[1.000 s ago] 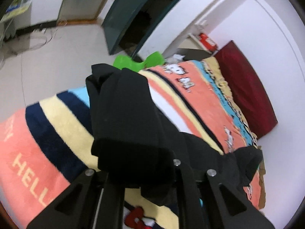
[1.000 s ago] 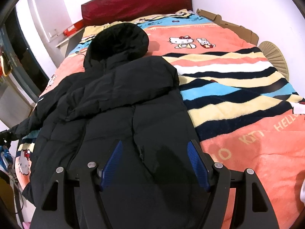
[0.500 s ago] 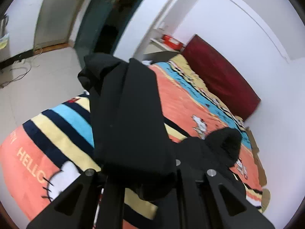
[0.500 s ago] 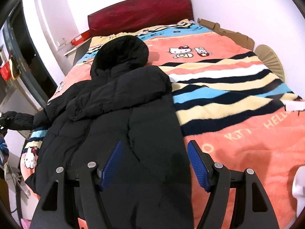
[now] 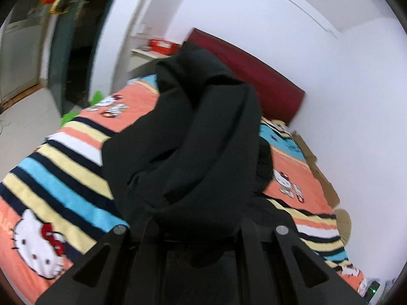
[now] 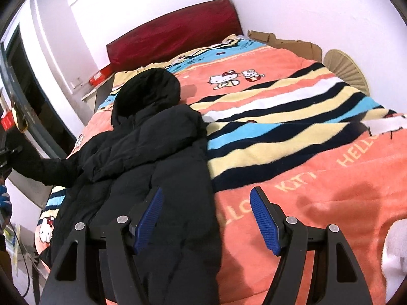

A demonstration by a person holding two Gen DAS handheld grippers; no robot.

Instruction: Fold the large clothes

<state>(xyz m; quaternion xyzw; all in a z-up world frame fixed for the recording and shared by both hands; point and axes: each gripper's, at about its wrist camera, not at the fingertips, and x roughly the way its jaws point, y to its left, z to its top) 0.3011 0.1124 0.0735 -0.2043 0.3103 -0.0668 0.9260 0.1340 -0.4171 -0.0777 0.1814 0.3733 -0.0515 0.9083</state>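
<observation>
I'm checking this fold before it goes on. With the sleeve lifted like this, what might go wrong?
The left gripper holds only the bunched end of the black sleeve; that thick wad may slip out when swung across. The jacket lies at the blanket's edge, so pulling may drag it off the bed. The right gripper hovers open and pins nothing, so the body may shift.

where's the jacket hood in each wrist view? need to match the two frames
Left wrist: the hood is only a dark bulge right of centre, mostly hidden behind the sleeve bunched in the left claw.
Right wrist: hood lies flat, upper left of centre, at the top of the black jacket; the right claw is open at the bottom.
Shared landmark: the dark red headboard.
</observation>
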